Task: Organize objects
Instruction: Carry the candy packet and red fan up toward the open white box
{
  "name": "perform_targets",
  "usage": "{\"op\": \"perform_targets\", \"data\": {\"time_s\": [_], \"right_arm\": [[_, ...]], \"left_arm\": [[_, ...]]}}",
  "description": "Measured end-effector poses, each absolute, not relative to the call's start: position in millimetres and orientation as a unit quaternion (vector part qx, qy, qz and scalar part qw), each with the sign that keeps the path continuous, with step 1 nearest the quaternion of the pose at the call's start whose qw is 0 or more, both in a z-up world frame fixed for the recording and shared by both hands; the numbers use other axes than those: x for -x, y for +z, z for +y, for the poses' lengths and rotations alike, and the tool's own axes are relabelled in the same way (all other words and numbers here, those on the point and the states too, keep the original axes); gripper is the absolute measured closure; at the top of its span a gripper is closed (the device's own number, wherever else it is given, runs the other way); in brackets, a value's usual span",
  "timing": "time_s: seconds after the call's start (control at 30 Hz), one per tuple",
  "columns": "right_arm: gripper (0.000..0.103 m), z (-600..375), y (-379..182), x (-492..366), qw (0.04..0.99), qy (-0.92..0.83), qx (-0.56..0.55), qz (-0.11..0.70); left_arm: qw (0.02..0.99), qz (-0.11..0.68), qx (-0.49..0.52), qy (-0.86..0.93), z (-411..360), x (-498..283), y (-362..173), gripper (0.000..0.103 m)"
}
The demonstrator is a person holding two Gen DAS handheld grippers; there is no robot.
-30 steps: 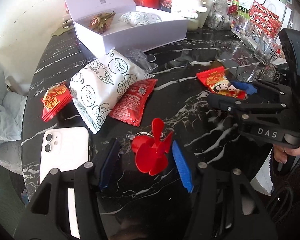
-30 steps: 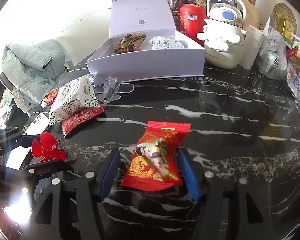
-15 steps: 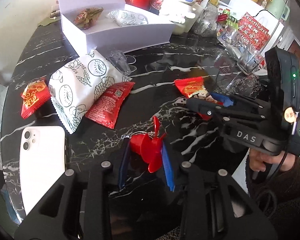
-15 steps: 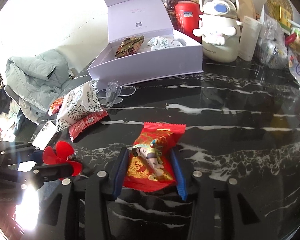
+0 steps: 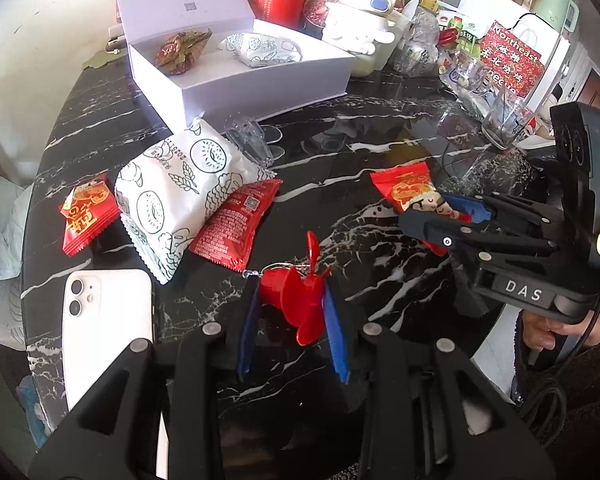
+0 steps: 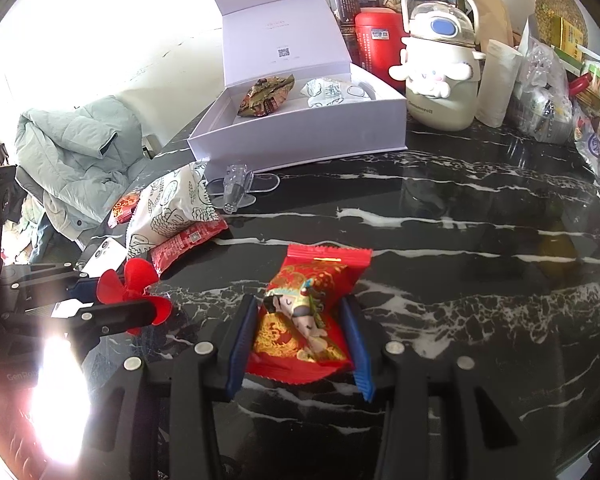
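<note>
My left gripper (image 5: 290, 304) is shut on a small red propeller toy (image 5: 300, 298) with a key ring, just above the black marble table (image 5: 380, 128). That toy (image 6: 134, 292) also shows at the left of the right wrist view. My right gripper (image 6: 300, 324) is shut on a red snack packet with a cartoon figure (image 6: 304, 316); the blue pads press its sides. The same packet (image 5: 410, 190) sits in the right gripper (image 5: 444, 210) at the right of the left wrist view. An open white gift box (image 6: 308, 136) at the back holds two wrapped snacks.
A white patterned snack bag (image 5: 180, 196), two red packets (image 5: 236, 224) (image 5: 86, 212) and a white phone (image 5: 106, 328) lie at the left. A clear plastic piece (image 5: 252, 144) lies before the box. A white character bottle (image 6: 440, 72), red canister (image 6: 376, 40), jars and bags crowd the back and right.
Both grippers have closed: the left on the red propeller toy, the right on the cartoon snack packet. The propeller now stands tilted up between the left pads.
</note>
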State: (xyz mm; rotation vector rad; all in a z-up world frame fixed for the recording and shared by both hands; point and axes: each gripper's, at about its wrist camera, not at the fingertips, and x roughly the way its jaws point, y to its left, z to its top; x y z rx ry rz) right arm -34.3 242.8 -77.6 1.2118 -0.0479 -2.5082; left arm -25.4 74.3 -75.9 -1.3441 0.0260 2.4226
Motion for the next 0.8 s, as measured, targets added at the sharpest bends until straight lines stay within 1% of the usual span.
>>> {"op": "perform_targets", "data": {"time_s": [0.33,0.8], "right_arm": [[0.06,243.9,-61.1,26.7,0.173,-0.892,-0.416,-0.015],[0.06,242.5,-42.9,17.1,0.176,-0.895,-0.409,-0.009]], "left_arm": [[0.187,0.032,0.455,0.87,77.6,30.3,-54.6,0.074],[0.167,0.042,0.432,0.885,73.8,35.0,-29.1,0.074]]}}
